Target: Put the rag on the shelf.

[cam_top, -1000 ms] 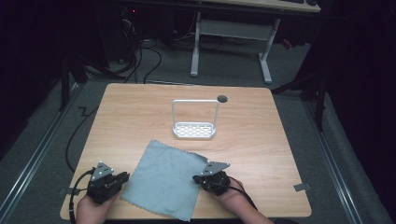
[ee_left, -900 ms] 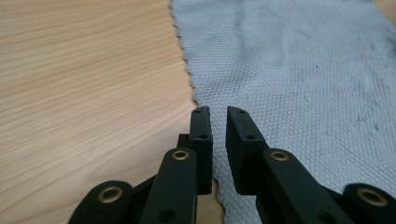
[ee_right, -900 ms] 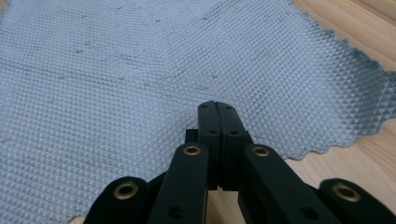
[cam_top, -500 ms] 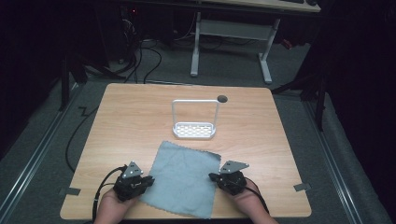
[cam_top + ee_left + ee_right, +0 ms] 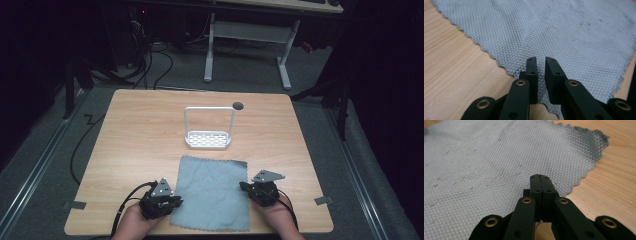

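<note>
A grey waffle-textured cloth point(image 5: 212, 192) lies flat on the wooden table point(image 5: 140, 130), near its front edge. My left gripper point(image 5: 176, 201) sits at the cloth's left edge. In the left gripper view, my left gripper point(image 5: 541, 60) has its jaws a narrow gap apart over the cloth point(image 5: 561, 30). My right gripper point(image 5: 244, 186) sits at the cloth's right edge. Seen in the right gripper view, my right gripper point(image 5: 539, 177) has its jaws pressed together where the zigzag edge of the cloth point(image 5: 486, 157) runs under them.
A white wire rack point(image 5: 209, 127) with a perforated base stands upright just beyond the cloth, mid-table. A round cable hole point(image 5: 238, 105) sits behind it. Tape marks point(image 5: 324, 200) lie at the front corners. The floor beyond holds desk legs and cables.
Both grippers moved to the right along the front of the table. The cloth went with them and turned from askew to square with the table edge.
</note>
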### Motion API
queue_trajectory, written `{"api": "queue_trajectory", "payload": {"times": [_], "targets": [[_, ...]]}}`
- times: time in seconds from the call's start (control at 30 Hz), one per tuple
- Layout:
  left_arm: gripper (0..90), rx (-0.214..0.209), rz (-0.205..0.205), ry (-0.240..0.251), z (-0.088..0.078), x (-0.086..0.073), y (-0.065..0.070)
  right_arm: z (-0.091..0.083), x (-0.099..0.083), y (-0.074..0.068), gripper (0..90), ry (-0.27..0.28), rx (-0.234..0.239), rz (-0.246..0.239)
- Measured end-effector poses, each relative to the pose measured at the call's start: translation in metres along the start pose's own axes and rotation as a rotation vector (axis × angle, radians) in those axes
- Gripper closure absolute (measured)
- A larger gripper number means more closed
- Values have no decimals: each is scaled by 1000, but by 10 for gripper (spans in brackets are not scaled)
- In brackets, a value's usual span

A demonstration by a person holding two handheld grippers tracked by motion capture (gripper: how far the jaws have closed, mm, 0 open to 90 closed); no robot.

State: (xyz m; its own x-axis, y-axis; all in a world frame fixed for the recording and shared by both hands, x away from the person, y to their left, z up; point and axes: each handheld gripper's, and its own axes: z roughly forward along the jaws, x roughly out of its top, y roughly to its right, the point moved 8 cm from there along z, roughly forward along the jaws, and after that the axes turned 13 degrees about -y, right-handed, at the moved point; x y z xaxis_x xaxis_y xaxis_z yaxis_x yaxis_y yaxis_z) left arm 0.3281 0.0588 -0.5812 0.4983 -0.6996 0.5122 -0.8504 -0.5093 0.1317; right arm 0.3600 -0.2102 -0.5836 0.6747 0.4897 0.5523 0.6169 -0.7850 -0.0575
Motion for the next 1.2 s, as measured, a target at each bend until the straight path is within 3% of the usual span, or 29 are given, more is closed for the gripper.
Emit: {"api": "queue_trajectory", "payload": {"times": [0.23,0.53,0.6,0.63,0.67,0.7,0.73,0.77,0.8,0.93,1.03,1.13,1.2], "targets": [[816,9,36,-15,1,0,13,3,4,7,900,10,0,11],[810,-2,22,-14,0,-2,13,4,6,7,900,10,1,7],[790,15,15,-12,-1,-2,10,4,6,7,900,10,0,8],[735,31,-33,26,-5,1,-1,3,7,7,891,11,-8,14],[717,31,-33,26,-5,1,-1,3,7,7,891,11,-8,14],[717,36,-73,60,-8,5,-9,2,8,6,877,30,-14,10],[671,63,-158,117,-12,14,-31,-4,12,6,846,69,-17,12],[649,63,-158,117,-12,14,-31,-6,13,6,838,79,-16,15],[629,94,-214,150,-12,24,-50,-6,14,7,828,84,-18,16],[573,161,-270,158,2,44,-77,-9,13,10,769,94,-29,16],[570,227,-287,109,18,55,-92,-11,11,14,710,109,-38,28],[565,230,-308,111,25,60,-97,-12,10,15,673,121,-46,28],[613,237,-326,116,26,64,-101,-11,9,16,665,121,-34,35]]}}
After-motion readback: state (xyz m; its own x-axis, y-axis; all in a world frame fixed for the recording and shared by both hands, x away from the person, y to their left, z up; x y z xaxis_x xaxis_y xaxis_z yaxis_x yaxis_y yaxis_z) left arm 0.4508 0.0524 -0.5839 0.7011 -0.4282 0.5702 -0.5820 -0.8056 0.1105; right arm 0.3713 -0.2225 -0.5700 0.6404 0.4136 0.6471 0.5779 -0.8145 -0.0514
